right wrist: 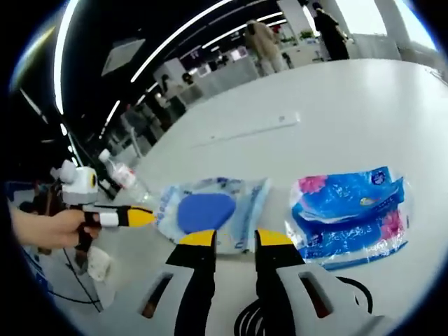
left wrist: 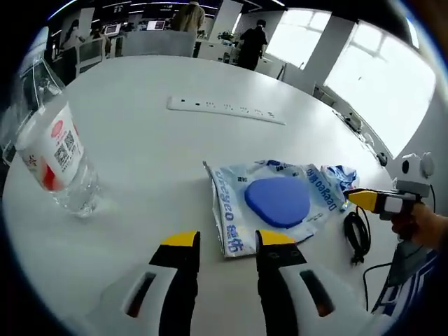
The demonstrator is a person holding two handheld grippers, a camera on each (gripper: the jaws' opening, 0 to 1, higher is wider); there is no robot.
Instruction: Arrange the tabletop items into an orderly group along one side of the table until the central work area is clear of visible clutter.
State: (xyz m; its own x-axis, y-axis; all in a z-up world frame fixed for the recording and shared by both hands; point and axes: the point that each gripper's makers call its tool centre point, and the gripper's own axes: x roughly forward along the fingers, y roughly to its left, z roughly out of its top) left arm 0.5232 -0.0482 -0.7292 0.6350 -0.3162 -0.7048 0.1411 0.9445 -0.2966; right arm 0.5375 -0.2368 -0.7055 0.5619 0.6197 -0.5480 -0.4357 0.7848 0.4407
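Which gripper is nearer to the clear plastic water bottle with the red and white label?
The left gripper. The clear plastic water bottle stands just ahead of it. The right gripper is farther away, with the blue-lidded wet-wipes pack lying between.

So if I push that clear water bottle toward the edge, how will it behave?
The water bottle is clear, thin plastic and looks mostly empty, so it is probably light and may skid or tip rather than slide steadily. It already appears tilted in the left gripper view. Being round, it would likely roll across the smooth white table if it falls.
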